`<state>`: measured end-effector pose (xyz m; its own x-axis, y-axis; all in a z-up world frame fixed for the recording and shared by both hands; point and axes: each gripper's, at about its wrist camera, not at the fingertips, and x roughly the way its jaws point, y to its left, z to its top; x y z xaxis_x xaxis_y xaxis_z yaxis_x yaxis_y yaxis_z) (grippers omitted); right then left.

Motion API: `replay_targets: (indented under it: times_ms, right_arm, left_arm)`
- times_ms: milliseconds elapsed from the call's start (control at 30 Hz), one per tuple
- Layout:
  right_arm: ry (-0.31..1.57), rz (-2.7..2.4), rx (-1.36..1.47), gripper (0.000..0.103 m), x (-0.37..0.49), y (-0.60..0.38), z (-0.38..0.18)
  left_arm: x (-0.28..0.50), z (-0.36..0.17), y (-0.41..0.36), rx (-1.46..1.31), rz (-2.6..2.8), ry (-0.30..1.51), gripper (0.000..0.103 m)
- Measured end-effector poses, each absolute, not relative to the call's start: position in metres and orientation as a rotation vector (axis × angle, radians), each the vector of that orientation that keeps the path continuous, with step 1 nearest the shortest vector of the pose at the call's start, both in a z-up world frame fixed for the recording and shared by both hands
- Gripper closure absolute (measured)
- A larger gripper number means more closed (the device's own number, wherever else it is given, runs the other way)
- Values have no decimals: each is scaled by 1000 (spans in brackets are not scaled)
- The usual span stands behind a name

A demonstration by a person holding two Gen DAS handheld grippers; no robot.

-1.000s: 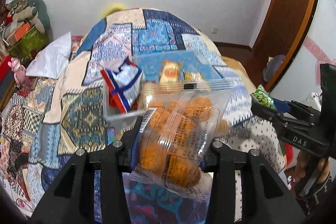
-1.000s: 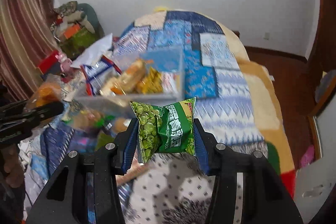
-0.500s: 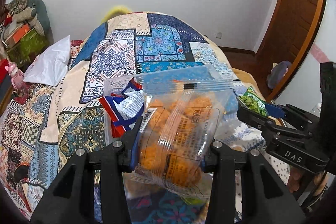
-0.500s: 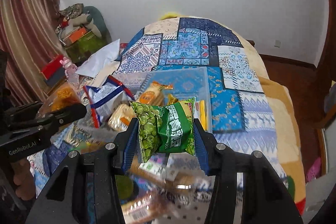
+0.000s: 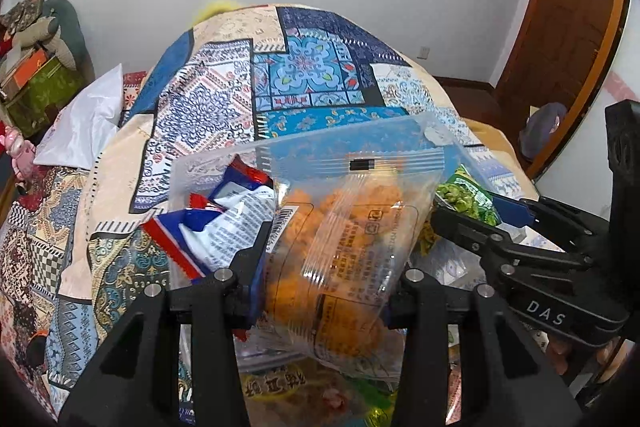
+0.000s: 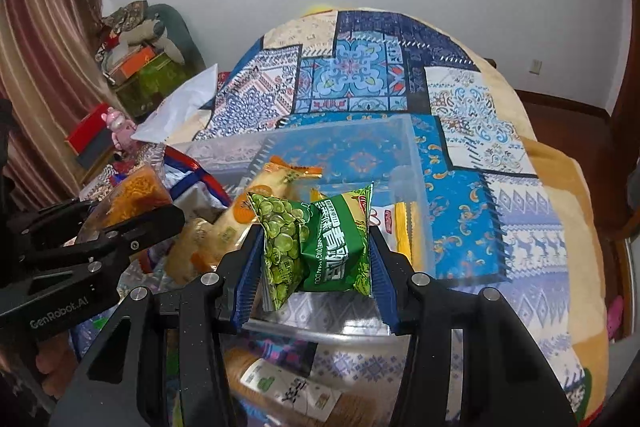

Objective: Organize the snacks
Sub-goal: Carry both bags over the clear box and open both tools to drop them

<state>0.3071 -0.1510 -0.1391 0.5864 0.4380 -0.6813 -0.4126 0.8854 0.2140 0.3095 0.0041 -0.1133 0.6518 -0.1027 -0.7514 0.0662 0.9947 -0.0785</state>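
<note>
Right wrist view: the green pea packet (image 6: 320,247) sits crosswise between my right tongs (image 6: 316,259), both blue pads pressed into its sides, and hangs over the near wall of the clear plastic bin (image 6: 416,163) on the quilted bed (image 6: 500,195). Inside the bin lie an orange-and-cream wrapped snack (image 6: 256,203) and yellow sachets (image 6: 402,227) along the right wall. At left, my left tongs (image 6: 132,223) carry the clear bag of orange puffs (image 6: 136,191).

Left wrist view: that bag (image 5: 344,251) is pinched at its middle between the left tongs (image 5: 324,291), its sealed top reaching over the bin's rim, next to a red, white and blue packet (image 5: 216,223).

To do this step well, I judge each packet should clear the near wall and hang above open floor before I let go. I would release the two in turn, since the tongs work close together, and aim the peas at the bare blue patch behind the sachets. The puff bag is wide and soft, so I would lower it flat rather than drop it on edge.
</note>
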Motion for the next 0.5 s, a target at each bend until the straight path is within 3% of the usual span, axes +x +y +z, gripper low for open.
replay_targets:
  times_ms: [333, 500]
  right_arm:
    - [827, 499, 10, 52, 308, -148, -148]
    - [836, 489, 5, 45, 307, -151, -147]
  left_arm:
    - [318, -125, -4, -13, -100, 882, 57]
    - [316, -123, 0, -46, -103, 908, 46]
